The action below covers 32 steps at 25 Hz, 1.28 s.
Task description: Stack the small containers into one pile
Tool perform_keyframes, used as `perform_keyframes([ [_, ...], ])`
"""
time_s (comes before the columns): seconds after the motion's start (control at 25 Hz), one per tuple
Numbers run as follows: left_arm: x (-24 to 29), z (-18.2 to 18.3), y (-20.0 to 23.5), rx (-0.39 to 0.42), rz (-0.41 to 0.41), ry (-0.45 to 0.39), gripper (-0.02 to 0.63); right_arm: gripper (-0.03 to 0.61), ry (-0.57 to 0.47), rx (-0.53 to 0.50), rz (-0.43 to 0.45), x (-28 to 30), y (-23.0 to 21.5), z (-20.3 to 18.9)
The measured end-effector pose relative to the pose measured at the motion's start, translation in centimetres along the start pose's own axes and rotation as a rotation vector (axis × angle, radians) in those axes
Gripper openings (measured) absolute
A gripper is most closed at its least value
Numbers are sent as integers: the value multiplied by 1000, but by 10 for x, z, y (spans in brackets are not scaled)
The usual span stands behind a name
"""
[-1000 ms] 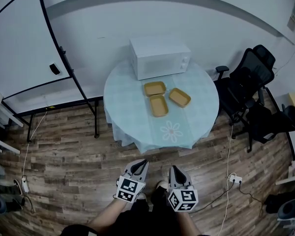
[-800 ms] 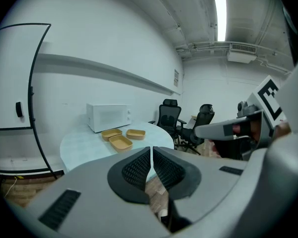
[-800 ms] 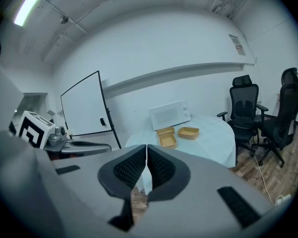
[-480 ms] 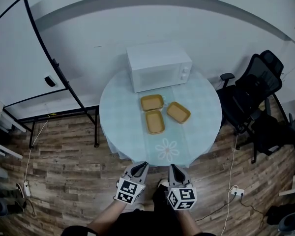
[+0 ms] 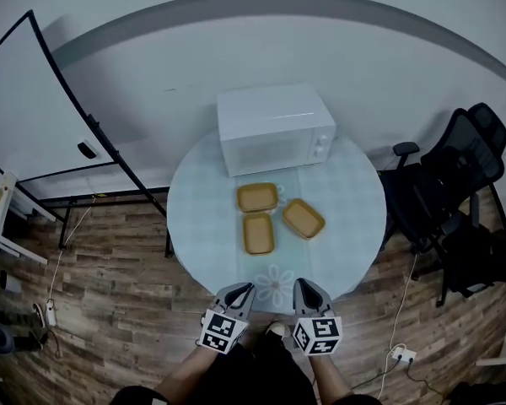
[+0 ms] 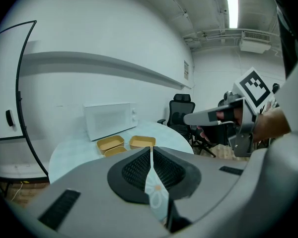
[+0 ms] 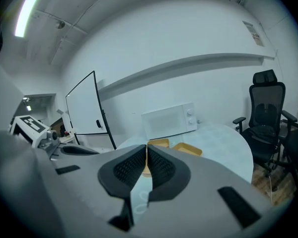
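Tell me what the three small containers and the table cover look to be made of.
The back container, front container and right container look like kraft paper or moulded pulp: uniform matte tan, no glare; matte plastic is possible. The table cover looks like cloth or thin vinyl: pale blue check with a printed flower.

Bright, flat indoor light all around the microwave [image 5: 275, 129], with no glare on it and only faint shadows. The head view has heavy fisheye, so the grey wall band [image 5: 261, 2] above the microwave bows into an arc. In both gripper views a ceiling strip light [image 6: 232, 4] high above the microwave blows out white. The left gripper [image 6: 150, 150] and right gripper [image 7: 146, 148], nearer than the microwave, look soft, and the corners go black.
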<state>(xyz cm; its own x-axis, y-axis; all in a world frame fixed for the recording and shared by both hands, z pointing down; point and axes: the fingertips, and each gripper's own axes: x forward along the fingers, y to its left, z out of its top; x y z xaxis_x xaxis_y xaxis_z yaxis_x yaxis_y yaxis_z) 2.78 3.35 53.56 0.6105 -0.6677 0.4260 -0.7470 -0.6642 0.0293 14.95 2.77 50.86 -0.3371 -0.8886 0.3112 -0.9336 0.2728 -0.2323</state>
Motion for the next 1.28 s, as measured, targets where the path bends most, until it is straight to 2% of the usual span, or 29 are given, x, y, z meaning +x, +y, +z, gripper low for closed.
perform_keyframes([
  [0.28,18,5,30,-26,65,33,28,26,52,9,62,41,-13,-1],
  [0.48,33,1,52,-54,71,47,28,26,95,5,85,66,-8,-7],
  [0.72,68,6,76,-57,23,48,28,26,132,3,68,97,-12,-6],
  [1.08,106,16,118,-33,-74,40,28,28,202,-41,-36,145,-35,-7],
  [1.28,117,10,133,-37,-91,57,28,30,306,-37,-31,173,-33,-38],
])
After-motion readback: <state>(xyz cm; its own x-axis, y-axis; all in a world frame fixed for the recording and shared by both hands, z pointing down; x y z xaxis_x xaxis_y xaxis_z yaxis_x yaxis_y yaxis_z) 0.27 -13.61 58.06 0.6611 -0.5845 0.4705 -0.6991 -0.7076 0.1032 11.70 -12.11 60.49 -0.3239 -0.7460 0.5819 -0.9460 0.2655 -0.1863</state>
